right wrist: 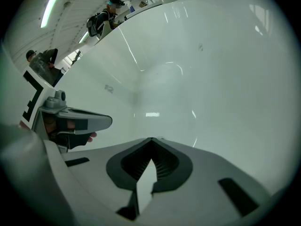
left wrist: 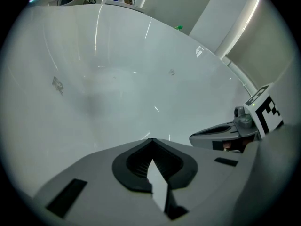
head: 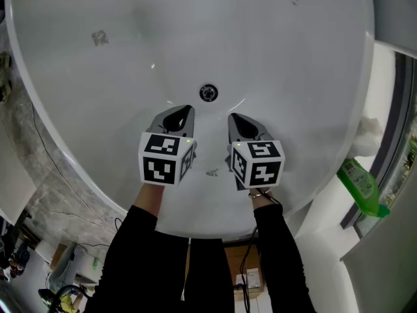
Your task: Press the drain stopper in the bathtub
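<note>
From where I stand, the left gripper (left wrist: 151, 141) has its grey jaws pinched together at the tips with nothing between them. The right gripper (right wrist: 151, 140) is clenched the same way and just as empty. That looks deliberate to me: closed tips make one blunt point to push with, and nothing here needs grasping. The two are held side by side, noses aimed down into the glossy white bathtub (head: 98, 109). The small round dark drain stopper with a metal rim (head: 208, 92) sits in the tub floor just beyond both tips and between them, touched by neither. Neither gripper view shows it. A green plastic bottle (head: 361, 184) lies outside the tub rim to the right, well clear of the work.
</note>
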Tool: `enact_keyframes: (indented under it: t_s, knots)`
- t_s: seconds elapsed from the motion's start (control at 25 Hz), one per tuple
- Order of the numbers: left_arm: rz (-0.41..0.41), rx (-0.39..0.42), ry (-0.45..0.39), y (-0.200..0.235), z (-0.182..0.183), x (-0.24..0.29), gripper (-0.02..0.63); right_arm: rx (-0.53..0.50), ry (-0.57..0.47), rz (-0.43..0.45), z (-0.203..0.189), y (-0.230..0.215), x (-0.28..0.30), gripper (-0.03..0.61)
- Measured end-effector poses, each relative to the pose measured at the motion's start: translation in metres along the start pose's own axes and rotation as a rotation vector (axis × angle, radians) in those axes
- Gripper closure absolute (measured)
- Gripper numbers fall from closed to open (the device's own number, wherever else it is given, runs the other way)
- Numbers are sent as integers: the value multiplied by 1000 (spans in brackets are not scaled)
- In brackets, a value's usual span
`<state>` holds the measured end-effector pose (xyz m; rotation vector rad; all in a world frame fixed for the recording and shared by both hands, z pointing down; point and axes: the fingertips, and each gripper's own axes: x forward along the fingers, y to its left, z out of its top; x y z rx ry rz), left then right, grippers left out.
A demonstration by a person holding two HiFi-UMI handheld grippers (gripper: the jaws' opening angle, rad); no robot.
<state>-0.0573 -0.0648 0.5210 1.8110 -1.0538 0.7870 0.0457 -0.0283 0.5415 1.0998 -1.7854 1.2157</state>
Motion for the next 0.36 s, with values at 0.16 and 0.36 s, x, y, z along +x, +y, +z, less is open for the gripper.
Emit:
enact_keyframes:
  t_s: [0.16, 0.36]
  knots:
    - [0, -10, -7, -2, 0, -9, 609, -13, 7, -7, -1, 1, -7, 577]
    - [-1, -19, -11, -8, -1, -24, 609, -10, 5, 1, -1, 9, -22, 577]
